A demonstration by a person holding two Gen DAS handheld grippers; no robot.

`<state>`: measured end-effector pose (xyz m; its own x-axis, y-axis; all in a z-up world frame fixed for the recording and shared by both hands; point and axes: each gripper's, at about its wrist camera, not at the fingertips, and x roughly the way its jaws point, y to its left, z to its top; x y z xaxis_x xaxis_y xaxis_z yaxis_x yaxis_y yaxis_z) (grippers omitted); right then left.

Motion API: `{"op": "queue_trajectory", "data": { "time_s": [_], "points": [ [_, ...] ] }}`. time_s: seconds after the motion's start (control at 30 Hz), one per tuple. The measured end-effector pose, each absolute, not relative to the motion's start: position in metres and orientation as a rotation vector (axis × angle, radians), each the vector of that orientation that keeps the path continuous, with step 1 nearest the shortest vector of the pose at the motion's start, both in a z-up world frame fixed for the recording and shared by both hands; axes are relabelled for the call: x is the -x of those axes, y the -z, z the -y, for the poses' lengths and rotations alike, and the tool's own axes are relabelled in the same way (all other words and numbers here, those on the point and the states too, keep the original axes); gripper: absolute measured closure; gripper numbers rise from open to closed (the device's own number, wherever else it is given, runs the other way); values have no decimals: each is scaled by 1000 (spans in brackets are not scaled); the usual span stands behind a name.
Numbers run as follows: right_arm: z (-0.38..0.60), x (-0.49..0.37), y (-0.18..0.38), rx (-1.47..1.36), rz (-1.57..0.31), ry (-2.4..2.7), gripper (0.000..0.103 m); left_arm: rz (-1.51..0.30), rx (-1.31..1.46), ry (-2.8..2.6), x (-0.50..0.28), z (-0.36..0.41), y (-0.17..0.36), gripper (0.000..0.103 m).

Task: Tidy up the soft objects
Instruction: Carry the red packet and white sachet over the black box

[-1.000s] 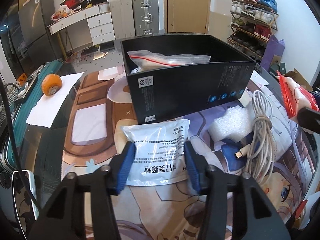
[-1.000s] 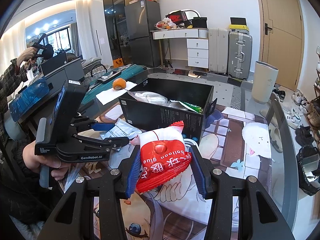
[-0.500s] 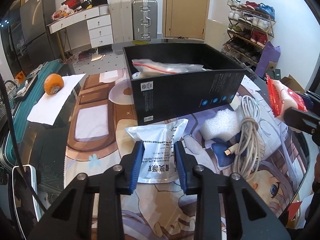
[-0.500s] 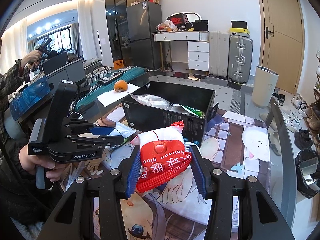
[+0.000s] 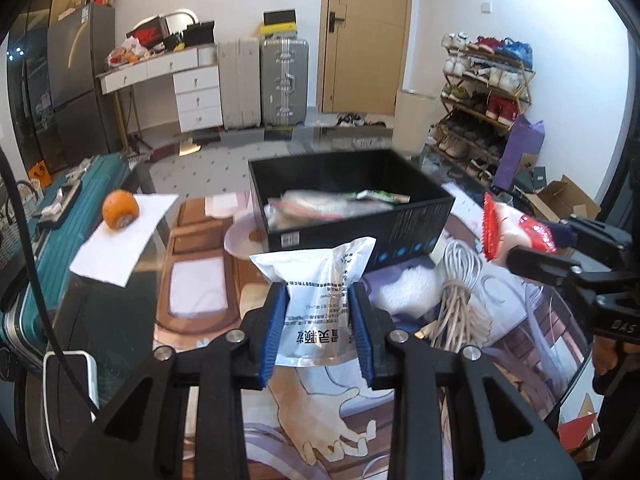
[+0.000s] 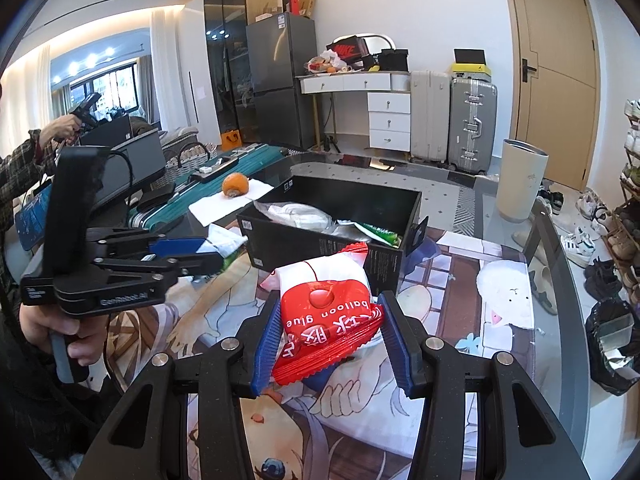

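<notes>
My left gripper (image 5: 318, 330) is shut on a silver-white foil pouch (image 5: 316, 292) and holds it lifted above the printed mat, short of the black box (image 5: 360, 232). The box holds several soft bags. My right gripper (image 6: 332, 344) is shut on a red and white "balloon glue" packet (image 6: 326, 308), held above the mat in front of the black box (image 6: 320, 248). The packet also shows at the right of the left wrist view (image 5: 508, 228). The left gripper with its pouch shows at the left of the right wrist view (image 6: 192, 256).
A coiled white cable (image 5: 460, 300) and a white foam piece (image 5: 408, 292) lie on the mat right of the pouch. An orange (image 5: 120, 210) sits on white paper at the left. A white plate (image 5: 244, 240) lies beside the box. A teal suitcase (image 5: 48, 248) borders the table's left.
My left gripper closed on the foil pouch and lifted it off the mat toward the box. My right gripper kept its hold on the red packet, nearly still.
</notes>
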<state>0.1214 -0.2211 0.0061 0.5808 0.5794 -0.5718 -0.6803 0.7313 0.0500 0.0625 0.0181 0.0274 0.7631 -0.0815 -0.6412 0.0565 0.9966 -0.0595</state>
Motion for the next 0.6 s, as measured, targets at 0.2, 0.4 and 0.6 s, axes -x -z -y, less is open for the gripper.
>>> {"op": "queue_trajectory", "data": {
  "time_s": [0.2,0.4,0.6],
  "points": [
    [223,-125,-10,130,-569,-720,55,-651,31,75,-63,-22,-44,73],
    [219,-136,-17,113,-565,-700,55,-621,44,76,-69,-26,-57,73],
    [212,-148,-25,122,-562,-695,55,-605,51,77,-78,-28,-65,73]
  ]
}}
